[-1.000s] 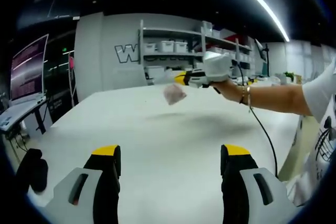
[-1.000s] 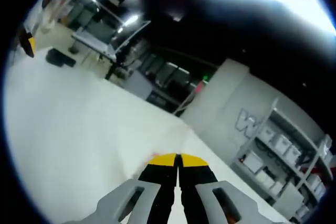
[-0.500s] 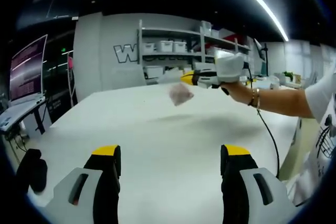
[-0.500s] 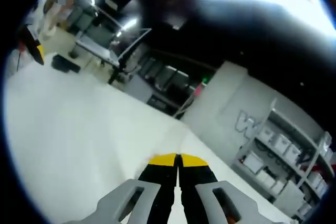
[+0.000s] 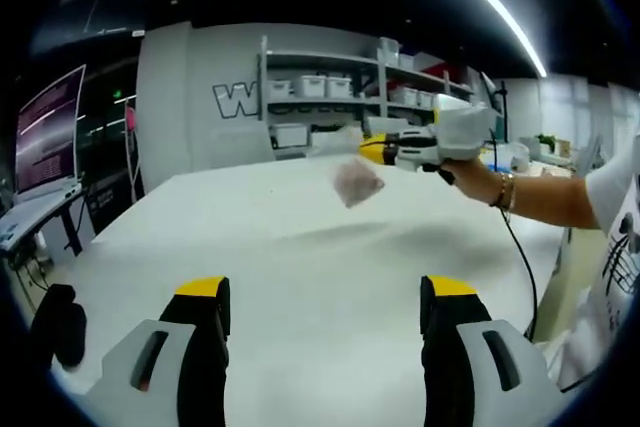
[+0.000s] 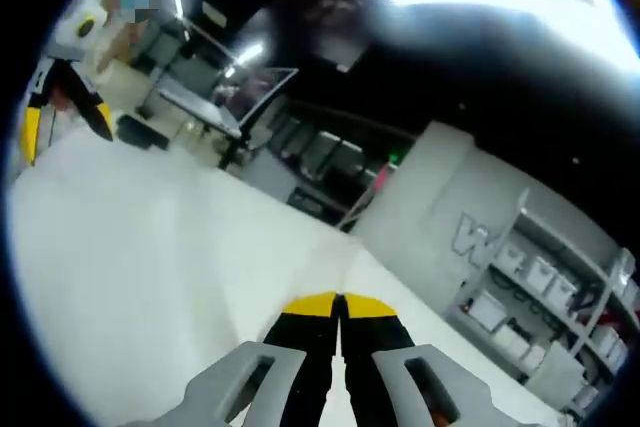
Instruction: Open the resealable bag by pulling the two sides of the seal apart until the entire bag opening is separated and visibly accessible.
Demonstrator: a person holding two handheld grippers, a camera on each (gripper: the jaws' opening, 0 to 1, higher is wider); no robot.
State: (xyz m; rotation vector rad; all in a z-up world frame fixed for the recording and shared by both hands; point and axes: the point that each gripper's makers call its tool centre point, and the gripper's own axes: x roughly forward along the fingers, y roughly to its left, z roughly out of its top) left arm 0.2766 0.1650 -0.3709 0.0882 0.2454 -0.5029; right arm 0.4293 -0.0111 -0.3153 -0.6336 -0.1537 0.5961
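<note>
- One bag (image 5: pixel 356 183), small, translucent, pinkish and blurred, hangs above the far table (image 5: pixel 300 267), pinched by the right gripper (image 6: pixel 340 303), jaws fully together.
- Left gripper (image 5: pixel 325 292): jaws wide apart, holding nothing, near side.

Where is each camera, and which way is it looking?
Left gripper view: rides on the left gripper, jaws wide apart, looking across the white table at the right gripper lifting the bag; a hand and sleeve show.
Right gripper view: rides on the right gripper, jaws shut, tilted, looking over the table toward desks; the left gripper shows far left.
Both share the table and the shelves.
</note>
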